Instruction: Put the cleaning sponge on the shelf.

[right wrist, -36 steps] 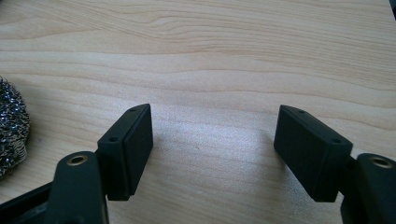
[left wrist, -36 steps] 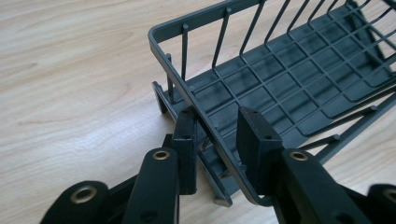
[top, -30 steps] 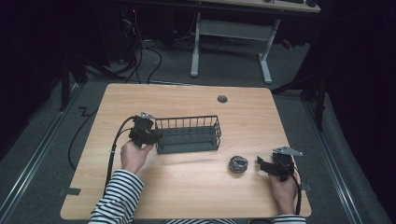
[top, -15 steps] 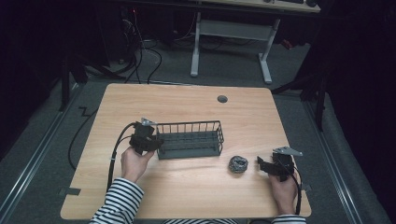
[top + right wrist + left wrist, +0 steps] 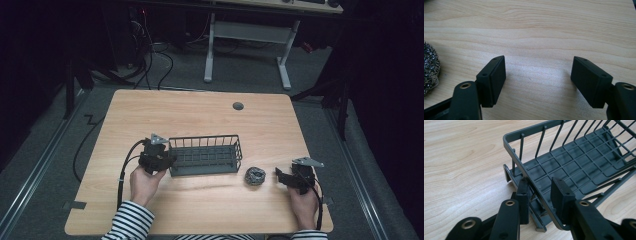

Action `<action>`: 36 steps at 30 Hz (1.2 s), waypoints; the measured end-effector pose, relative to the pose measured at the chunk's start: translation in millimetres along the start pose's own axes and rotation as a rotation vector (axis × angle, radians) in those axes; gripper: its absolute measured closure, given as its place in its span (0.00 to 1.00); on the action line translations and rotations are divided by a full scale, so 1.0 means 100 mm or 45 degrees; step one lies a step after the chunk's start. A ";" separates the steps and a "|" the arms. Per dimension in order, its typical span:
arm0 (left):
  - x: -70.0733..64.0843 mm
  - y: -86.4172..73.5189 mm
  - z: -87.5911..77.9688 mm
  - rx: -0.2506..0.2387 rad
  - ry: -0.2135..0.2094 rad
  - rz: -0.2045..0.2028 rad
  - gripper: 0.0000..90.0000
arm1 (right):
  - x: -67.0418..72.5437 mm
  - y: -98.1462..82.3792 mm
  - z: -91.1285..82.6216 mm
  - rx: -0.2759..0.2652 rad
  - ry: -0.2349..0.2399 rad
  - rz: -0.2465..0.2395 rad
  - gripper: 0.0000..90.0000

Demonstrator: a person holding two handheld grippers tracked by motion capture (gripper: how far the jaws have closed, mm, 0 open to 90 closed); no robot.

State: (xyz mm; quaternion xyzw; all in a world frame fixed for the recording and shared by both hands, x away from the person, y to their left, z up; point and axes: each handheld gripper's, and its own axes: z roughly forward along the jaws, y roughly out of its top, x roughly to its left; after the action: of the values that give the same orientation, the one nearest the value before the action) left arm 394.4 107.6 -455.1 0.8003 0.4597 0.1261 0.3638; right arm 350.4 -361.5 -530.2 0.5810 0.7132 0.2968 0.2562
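High view, desk (image 5: 200,115): light wood top; a small round grommet (image 5: 238,106) sits near its far edge.
Basket (image 5: 205,155): dark grey wire basket standing upright on the desk, left of centre, long side across the view; in the left gripper view (image 5: 574,167) its grid floor is bare.
Left gripper (image 5: 156,159): held in the person's left hand (image 5: 145,182) at the basket's left short end. In the left gripper view (image 5: 541,195) the fingers (image 5: 524,195) are closed on the rim and wall of that end, one pad outside, one inside.
Right gripper (image 5: 286,177): held in the right hand (image 5: 302,202) near the desk's right front corner, pointing toward the scourer. In the right gripper view (image 5: 537,80) the fingers (image 5: 494,77) stand apart with bare desk between them, holding nothing.
Scourer (image 5: 255,175): ball of steel wool on the desk, just right of the basket's near corner, apart from both; at the left edge of the right gripper view (image 5: 430,67).
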 end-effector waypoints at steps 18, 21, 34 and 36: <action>0.04 0.00 0.00 -0.002 -0.033 -0.029 0.76 | 0.00 0.00 0.00 0.000 0.000 0.000 0.32; 0.04 0.00 0.00 0.001 -0.040 -0.042 0.76 | 0.00 0.00 0.00 0.000 0.000 0.000 0.32; 0.04 0.02 0.01 0.018 -0.016 -0.091 0.75 | 0.00 0.00 0.00 0.001 -0.001 0.000 0.32; 0.04 0.02 0.01 0.020 -0.016 -0.104 0.75 | 0.00 0.00 0.00 0.001 0.000 0.001 0.32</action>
State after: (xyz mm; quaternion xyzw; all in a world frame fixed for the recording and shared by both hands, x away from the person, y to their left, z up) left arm 398.5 109.8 -454.5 0.7844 0.4906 0.1027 0.3653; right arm 350.3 -361.5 -530.1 0.5814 0.7132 0.2964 0.2559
